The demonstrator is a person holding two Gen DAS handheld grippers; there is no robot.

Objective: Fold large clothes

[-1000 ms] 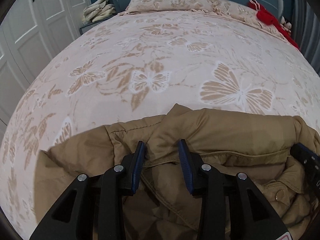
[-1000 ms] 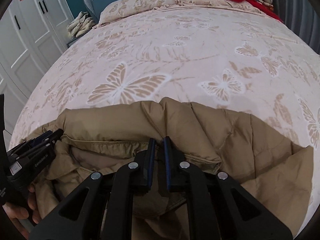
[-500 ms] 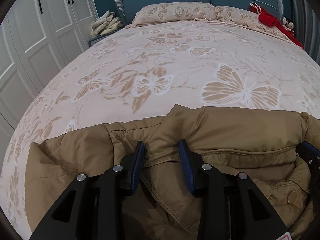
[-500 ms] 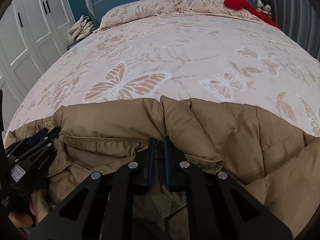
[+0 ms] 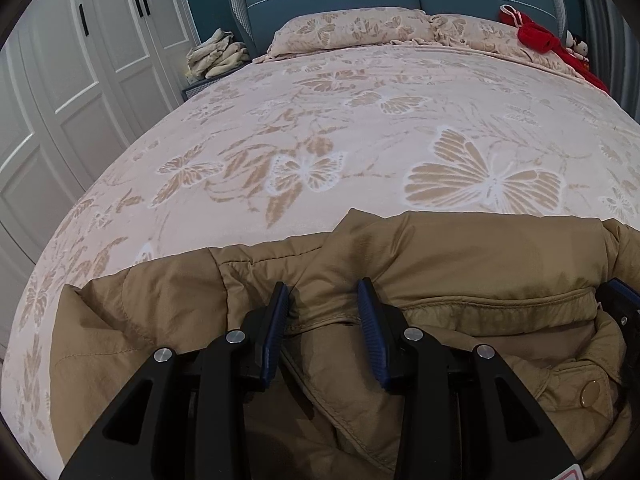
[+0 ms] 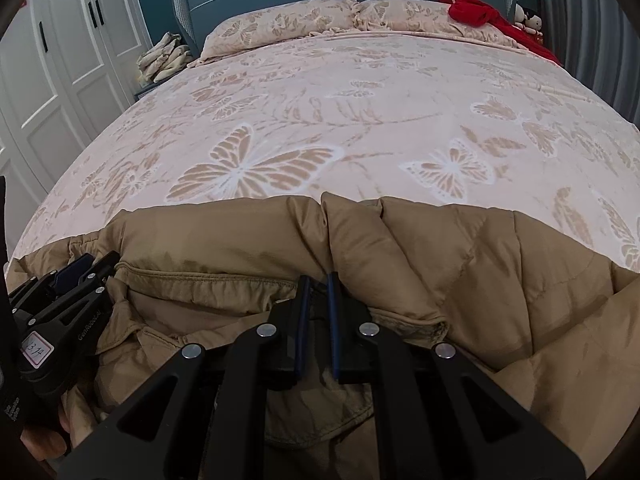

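A tan quilted jacket (image 5: 460, 256) lies at the near end of the bed; it also shows in the right wrist view (image 6: 460, 248). My left gripper (image 5: 323, 292) is open, its blue-padded fingers astride a fold of the jacket near the collar. My right gripper (image 6: 318, 284) is shut on a fold of the jacket's collar edge. The left gripper also shows at the left of the right wrist view (image 6: 76, 276). The right gripper's tip shows at the right edge of the left wrist view (image 5: 620, 300).
The bed (image 5: 360, 128) has a pink butterfly-pattern cover, and two matching pillows (image 5: 352, 30) lie at a teal headboard. A red cloth (image 5: 540, 38) lies at the far right. White wardrobe doors (image 5: 80, 60) stand on the left, with folded cloths (image 5: 216, 54) on a nightstand.
Both views have tilted up, so more of the headboard and wardrobe shows. The jacket fold has lifted slightly with the grippers. The jaws are unchanged.
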